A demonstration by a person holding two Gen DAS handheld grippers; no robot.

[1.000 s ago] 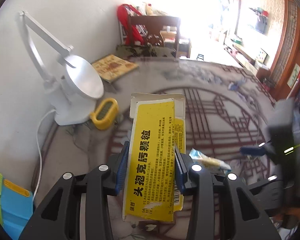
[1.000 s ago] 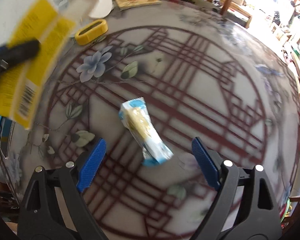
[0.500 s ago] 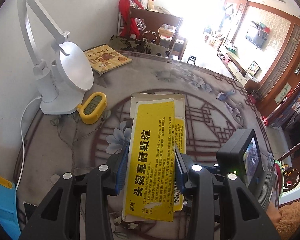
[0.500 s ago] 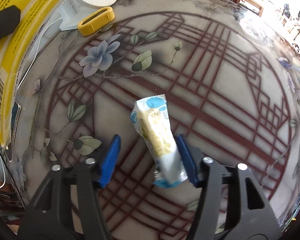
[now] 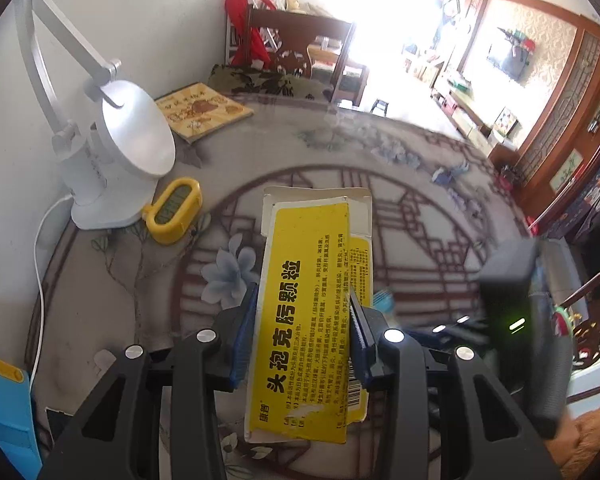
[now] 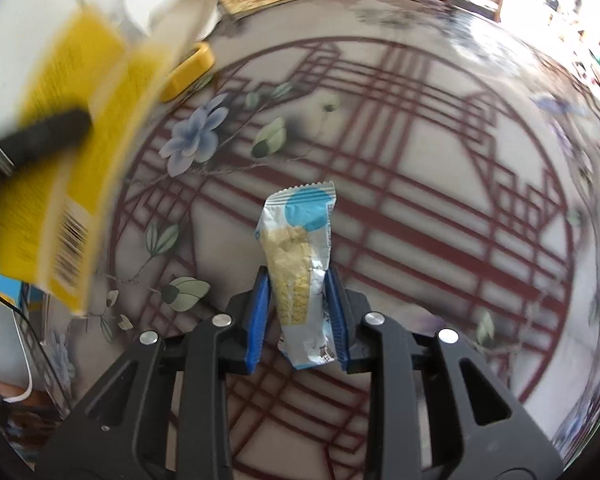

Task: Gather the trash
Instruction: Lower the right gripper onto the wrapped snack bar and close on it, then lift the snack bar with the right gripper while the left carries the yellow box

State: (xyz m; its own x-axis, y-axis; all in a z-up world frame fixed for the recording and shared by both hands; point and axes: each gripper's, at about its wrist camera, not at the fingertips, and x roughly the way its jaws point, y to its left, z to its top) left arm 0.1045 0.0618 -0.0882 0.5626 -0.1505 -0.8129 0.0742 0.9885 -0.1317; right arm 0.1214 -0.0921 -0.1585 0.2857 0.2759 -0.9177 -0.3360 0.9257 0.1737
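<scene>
My left gripper (image 5: 304, 304) is shut on a flattened yellow medicine box (image 5: 312, 300) and holds it above the patterned table. The box also shows blurred at the left of the right wrist view (image 6: 72, 152). My right gripper (image 6: 296, 284) is shut on a white and blue snack wrapper (image 6: 300, 264) with yellow food inside, its top end sticking up past the blue pads (image 6: 260, 312). The right gripper's body (image 5: 516, 312) shows blurred at the right of the left wrist view.
A white desk lamp (image 5: 112, 152), a yellow timer (image 5: 174, 210) and a book (image 5: 204, 110) stand at the table's far left by the wall. A wooden chair (image 5: 300, 48) stands behind the table (image 6: 440, 168). A blue object (image 5: 4, 408) lies at the near left.
My right gripper closed on the snack wrapper and lifted it off the table. My left gripper, still holding the yellow box, shifted a little.
</scene>
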